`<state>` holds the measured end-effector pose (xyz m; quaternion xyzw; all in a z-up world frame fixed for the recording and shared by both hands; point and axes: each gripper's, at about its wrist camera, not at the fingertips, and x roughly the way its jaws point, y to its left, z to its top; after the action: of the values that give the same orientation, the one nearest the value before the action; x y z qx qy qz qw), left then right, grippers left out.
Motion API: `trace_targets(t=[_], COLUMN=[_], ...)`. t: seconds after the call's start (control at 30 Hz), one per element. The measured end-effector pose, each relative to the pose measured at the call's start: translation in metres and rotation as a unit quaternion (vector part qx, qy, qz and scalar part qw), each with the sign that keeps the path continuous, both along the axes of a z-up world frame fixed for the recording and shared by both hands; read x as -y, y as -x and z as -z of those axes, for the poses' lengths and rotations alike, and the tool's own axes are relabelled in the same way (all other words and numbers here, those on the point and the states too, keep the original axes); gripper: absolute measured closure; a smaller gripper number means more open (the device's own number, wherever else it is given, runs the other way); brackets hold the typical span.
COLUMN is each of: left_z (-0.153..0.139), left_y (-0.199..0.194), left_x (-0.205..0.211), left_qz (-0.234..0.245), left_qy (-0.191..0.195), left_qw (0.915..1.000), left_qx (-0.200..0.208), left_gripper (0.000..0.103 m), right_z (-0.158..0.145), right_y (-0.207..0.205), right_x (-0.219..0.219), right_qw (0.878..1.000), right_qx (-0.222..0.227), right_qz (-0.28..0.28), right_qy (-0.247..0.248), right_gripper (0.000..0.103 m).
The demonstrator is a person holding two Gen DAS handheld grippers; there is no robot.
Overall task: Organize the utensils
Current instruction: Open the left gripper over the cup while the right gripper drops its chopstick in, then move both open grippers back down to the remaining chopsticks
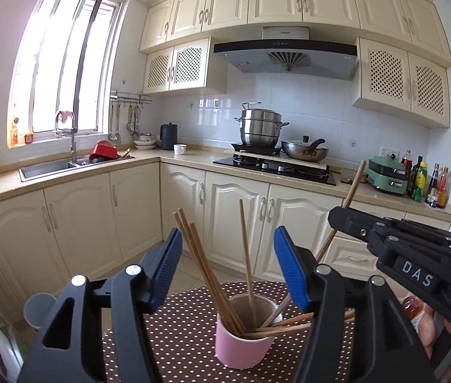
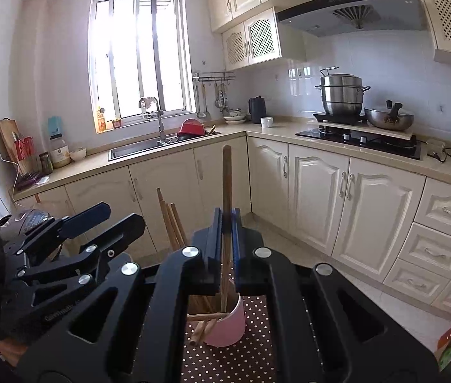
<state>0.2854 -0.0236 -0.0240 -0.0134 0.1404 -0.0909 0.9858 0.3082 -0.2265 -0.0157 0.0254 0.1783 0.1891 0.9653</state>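
Upright, pink cup (image 1: 241, 344) bristling with wooden chopsticks (image 1: 206, 265); left claw (image 1: 228, 268) agape; right claw (image 2: 226, 245) pinching one chopstick (image 2: 226, 172).

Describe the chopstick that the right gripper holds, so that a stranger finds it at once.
On the polka-dot tablecloth stands a pink cup full of wooden chopsticks. One chopstick rises from it, clamped in the right gripper. The others lean free, untouched.

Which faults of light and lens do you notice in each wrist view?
Left wrist view: window blown out white, upper cabinets bowed by fisheye, dark corners. Right wrist view: window glares, nearby wall washed out, held chopstick slightly soft.
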Motion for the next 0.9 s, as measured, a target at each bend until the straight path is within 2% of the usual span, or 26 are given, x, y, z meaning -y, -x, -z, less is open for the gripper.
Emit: trace_targets(t=[0.33, 0.63, 0.9], left_z=[-0.006, -0.012, -0.015], left_y=[0.011, 0.028, 0.034], left_x=[-0.014, -0.025, -0.036], left_qz=[-0.01, -0.014, -0.02], left_qy=[-0.002, -0.01, -0.014], left_qw=[0.9999, 0.9998, 0.9997], left_qx=[-0.009, -0.006, -0.008], left_gripper=[0.042, 0.041, 0.04], right_z=[0.007, 0.007, 0.023], right_y=[-0.003, -0.003, -0.013], right_x=[-0.006, -0.01, -0.025], right_qw=[0.999, 0.999, 0.997], right_qx=[-0.034, -0.04, -0.061], right_qz=[-0.001, 0.004, 0.009], right_qy=[0.01, 0.014, 0.049], right_gripper=[0.096, 0.097, 0.097])
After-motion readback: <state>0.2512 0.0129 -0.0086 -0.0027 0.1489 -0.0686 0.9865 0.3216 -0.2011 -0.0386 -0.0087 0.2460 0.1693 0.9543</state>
